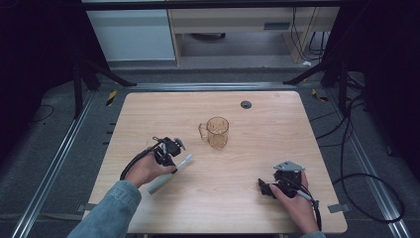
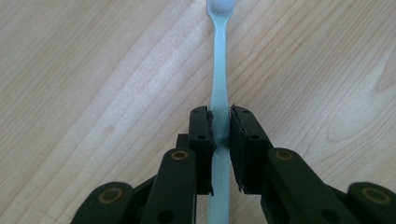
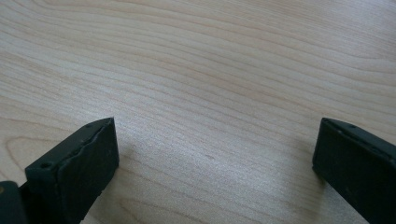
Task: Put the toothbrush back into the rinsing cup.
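**Toothbrush picked up, cup still waiting**

The left gripper point(image 2: 219, 128) has its two black jaws squeezed tight on the thin handle of a pale blue toothbrush point(image 2: 219, 70). The pads press on both sides of the handle, with no gap left. The brush end with the white bristles points away from the jaws, out over the wooden table point(image 2: 93, 70).

From above, the left gripper point(image 1: 167, 148) holds the toothbrush point(image 1: 184, 161) near the left side of the table point(image 1: 277, 208). I cannot tell if the brush is lifted or still touching the wood.

The see-through cup point(image 1: 216, 132) with a handle stands upright in the middle of the table, a bit farther off. It looks empty.

So the grabbing part looks done. I think what is left is to carry the toothbrush over and put it in the cup.

The right gripper point(image 1: 270, 189) rests near the right front of the table. Its jaws are spread wide and hold nothing.
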### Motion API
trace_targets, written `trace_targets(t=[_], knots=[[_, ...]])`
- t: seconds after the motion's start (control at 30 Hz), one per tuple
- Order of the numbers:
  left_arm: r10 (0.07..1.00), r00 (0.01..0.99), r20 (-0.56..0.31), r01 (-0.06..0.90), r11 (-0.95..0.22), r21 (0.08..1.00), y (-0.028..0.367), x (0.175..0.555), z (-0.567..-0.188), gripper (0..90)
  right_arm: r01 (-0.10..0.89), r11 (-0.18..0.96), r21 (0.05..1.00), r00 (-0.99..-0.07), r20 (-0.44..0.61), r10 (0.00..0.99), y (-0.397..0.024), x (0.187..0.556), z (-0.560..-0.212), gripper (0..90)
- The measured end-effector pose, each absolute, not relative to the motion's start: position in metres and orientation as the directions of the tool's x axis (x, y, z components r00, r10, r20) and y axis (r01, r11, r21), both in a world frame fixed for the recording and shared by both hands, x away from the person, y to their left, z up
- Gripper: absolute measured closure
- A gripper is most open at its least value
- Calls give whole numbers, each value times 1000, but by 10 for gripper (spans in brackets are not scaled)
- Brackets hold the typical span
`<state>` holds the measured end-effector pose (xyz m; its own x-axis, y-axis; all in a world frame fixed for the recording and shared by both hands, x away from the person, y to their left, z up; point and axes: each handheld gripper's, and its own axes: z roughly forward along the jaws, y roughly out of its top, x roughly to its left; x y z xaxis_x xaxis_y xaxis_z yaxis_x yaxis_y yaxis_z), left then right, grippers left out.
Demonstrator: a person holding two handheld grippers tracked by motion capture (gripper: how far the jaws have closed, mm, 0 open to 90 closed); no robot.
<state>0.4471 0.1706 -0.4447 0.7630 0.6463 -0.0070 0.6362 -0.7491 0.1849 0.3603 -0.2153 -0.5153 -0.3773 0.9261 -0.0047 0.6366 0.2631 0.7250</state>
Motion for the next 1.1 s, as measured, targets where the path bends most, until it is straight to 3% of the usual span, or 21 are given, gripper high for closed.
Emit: trace_targets(t=[1.1], knots=[[633,773,-36,576,-677,457,176,452,-395,785,636,264,725,-378,-6,926,-215,360,-515,7]])
